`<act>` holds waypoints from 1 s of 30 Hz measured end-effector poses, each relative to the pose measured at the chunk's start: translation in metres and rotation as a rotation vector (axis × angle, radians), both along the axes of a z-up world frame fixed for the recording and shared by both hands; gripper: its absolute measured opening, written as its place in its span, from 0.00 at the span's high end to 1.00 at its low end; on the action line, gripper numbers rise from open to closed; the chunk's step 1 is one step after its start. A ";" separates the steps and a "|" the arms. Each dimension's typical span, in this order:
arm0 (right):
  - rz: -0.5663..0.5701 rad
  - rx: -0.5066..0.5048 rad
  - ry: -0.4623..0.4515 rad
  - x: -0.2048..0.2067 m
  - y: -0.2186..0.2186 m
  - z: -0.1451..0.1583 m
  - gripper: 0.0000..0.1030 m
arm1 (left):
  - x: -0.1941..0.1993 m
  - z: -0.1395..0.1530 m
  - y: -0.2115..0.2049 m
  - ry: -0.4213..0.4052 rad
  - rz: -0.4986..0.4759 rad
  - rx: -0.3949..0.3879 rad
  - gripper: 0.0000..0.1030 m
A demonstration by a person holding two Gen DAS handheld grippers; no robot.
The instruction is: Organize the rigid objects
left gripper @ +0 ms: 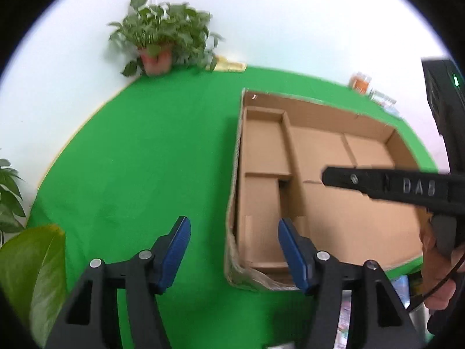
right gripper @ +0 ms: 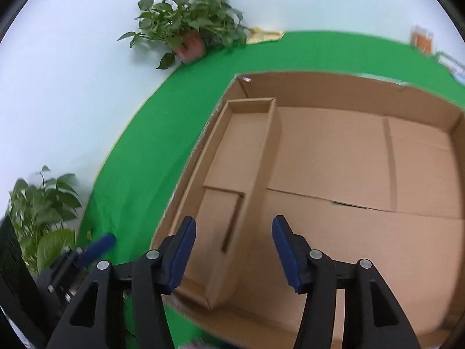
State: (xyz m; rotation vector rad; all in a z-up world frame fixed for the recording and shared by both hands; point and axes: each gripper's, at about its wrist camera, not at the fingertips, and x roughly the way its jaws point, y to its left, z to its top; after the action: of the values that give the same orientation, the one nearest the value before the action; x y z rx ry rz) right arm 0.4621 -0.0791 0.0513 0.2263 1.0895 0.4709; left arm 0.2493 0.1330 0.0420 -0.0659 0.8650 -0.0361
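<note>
A large open cardboard box [left gripper: 319,151] lies on the green table [left gripper: 145,160], with a narrow inner cardboard tray along its left side [left gripper: 264,145]. My left gripper [left gripper: 234,238] is open and empty, above the box's near left corner. My right gripper [right gripper: 234,235] is open and empty, over the box [right gripper: 348,160] near the inner tray [right gripper: 241,145]. The right gripper's black body [left gripper: 407,187] crosses the left wrist view. A blue pad of the left gripper [right gripper: 98,245] shows at the lower left of the right wrist view. I see no loose objects in the box.
A potted plant [left gripper: 157,37] stands at the table's far left corner against the white wall. Another leafy plant [right gripper: 43,212] is at the near left. A yellow item [left gripper: 229,64] and small jars [left gripper: 360,83] sit along the far edge. Packages [left gripper: 345,314] lie near the front.
</note>
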 end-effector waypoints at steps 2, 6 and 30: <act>-0.024 -0.042 -0.063 -0.025 -0.012 0.020 0.43 | -0.022 0.015 -0.006 -0.071 -0.037 -0.017 0.38; -0.100 -0.157 -0.330 -0.107 -0.044 0.065 0.01 | -0.086 0.044 -0.018 -0.271 -0.037 -0.011 0.12; 0.017 -0.098 -0.176 -0.310 -0.073 0.043 0.01 | -0.143 -0.006 -0.036 0.132 -0.278 -0.402 0.11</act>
State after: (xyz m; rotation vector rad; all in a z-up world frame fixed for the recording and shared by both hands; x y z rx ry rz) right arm 0.1524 -0.1518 0.0948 0.0878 0.9399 0.4425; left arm 0.1058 0.0968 0.0355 -0.3266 0.9837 -0.4711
